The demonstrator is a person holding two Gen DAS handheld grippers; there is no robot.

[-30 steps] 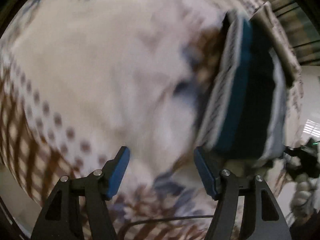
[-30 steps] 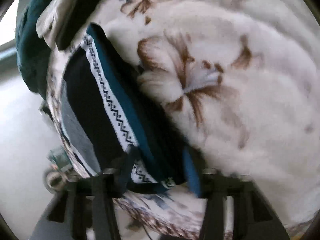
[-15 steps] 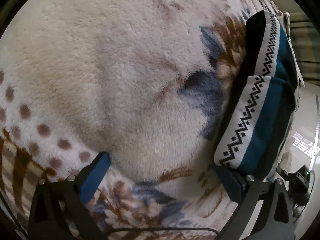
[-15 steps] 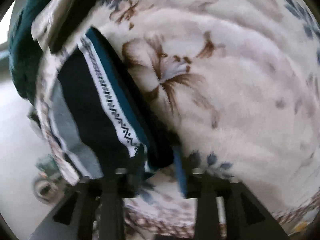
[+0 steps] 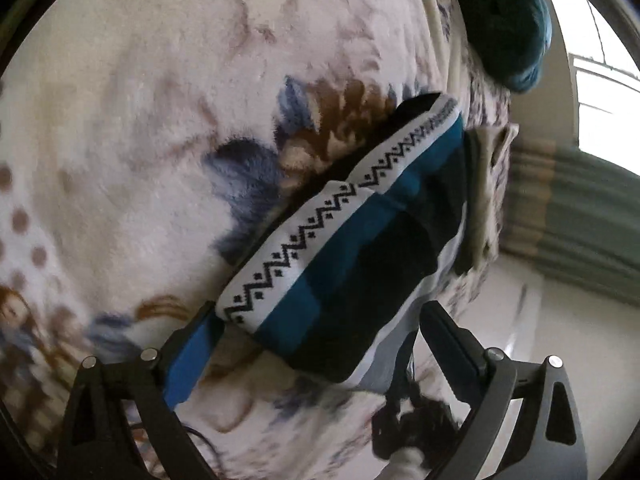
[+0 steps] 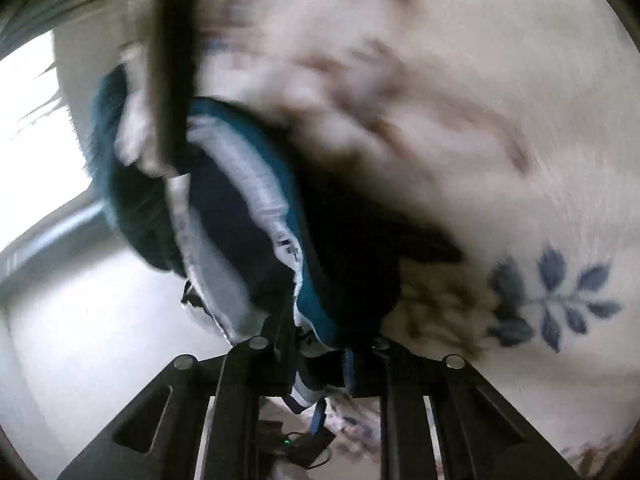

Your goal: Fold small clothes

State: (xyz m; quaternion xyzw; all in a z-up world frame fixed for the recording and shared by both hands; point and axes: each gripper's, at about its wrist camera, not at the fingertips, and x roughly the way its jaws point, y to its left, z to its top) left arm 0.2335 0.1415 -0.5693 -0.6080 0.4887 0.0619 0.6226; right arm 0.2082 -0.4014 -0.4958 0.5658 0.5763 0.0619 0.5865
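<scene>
Folded small shorts [image 5: 352, 264], black and teal with a white zigzag waistband, lie at the edge of a fluffy floral blanket [image 5: 132, 152]. My left gripper [image 5: 316, 344] is open, its fingers wide apart on either side of the near end of the shorts, not clamping them. In the right wrist view, which is blurred, my right gripper [image 6: 320, 356] is shut on the near edge of the same shorts [image 6: 256, 240], holding the teal and grey cloth between its pads.
A dark teal folded item [image 5: 508, 16] lies on the blanket beyond the shorts, with a beige and dark cloth [image 5: 486, 196] beside them. The blanket edge drops to a pale floor [image 5: 560, 320]. A striped curtain [image 5: 580, 216] hangs behind.
The left gripper opened wider and swung right, now straddling the end of the shorts. The right gripper stayed shut on the shorts and lifted and turned them.
</scene>
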